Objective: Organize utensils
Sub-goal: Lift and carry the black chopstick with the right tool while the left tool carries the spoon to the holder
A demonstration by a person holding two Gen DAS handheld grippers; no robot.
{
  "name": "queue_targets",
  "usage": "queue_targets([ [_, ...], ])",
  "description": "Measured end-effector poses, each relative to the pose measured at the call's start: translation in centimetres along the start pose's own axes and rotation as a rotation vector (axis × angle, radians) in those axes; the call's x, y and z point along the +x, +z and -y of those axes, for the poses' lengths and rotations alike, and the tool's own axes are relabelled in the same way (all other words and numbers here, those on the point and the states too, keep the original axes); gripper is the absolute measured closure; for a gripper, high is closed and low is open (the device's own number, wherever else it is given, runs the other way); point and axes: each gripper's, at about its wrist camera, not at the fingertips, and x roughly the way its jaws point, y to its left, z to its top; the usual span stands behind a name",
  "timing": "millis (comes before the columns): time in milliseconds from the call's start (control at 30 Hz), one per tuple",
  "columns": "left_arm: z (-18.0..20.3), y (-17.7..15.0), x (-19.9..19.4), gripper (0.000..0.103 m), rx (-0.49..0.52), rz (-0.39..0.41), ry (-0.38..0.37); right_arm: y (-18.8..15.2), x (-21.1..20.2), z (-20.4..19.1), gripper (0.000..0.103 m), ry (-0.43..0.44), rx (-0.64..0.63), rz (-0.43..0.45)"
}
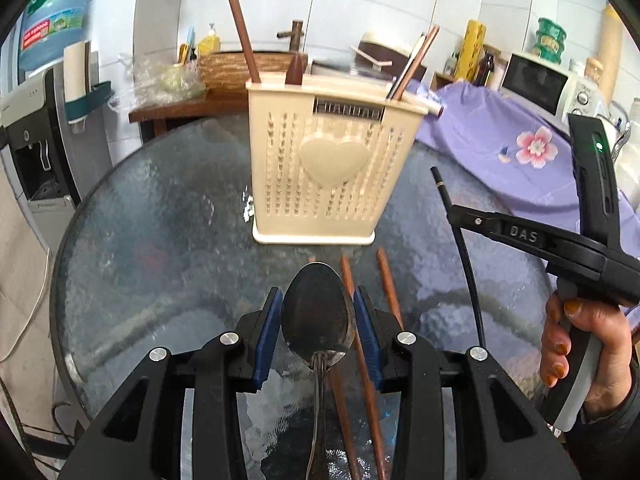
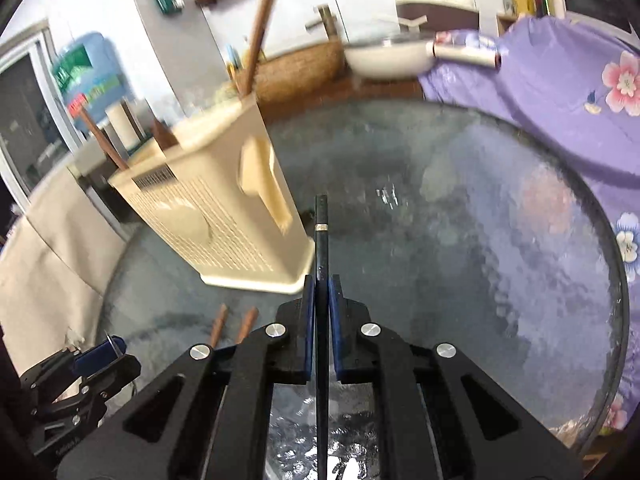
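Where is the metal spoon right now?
In the left wrist view the metal spoon sits bowl-forward between the left gripper pads, above the glass table, in front of the cream utensil holder, with brown chopsticks lying beneath it.

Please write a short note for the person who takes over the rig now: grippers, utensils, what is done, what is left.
Left hand-held gripper: shut on the metal spoon, above the glass table.
Right hand-held gripper: shut on a black chopstick.
Beige utensil holder stands upright at mid-table, several brown chopsticks already in it.
Left to do: put in the spoon and black chopstick, then the brown chopsticks on the table.
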Motion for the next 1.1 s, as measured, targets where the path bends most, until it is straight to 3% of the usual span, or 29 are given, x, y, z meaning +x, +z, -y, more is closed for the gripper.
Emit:
queue_targets([
  [433,0.1,1.9,-3.6,0.067,0.012,0.114,-0.02,0.8,-7.0,-1.5,0.095,0.063,-0.077,0.17],
  [867,0.1,2.7,-5.0,0.067,0.015,0.141,-0.045,0.8,-10.4,-2.8,0.095,0.121,-0.109,0.181],
  [1100,-0.3,4.3,-5.4,0.067,-0.005,0.163,-0.052,2.6,-12.2,-4.2,0.095,0.144,-0.142,0.204],
])
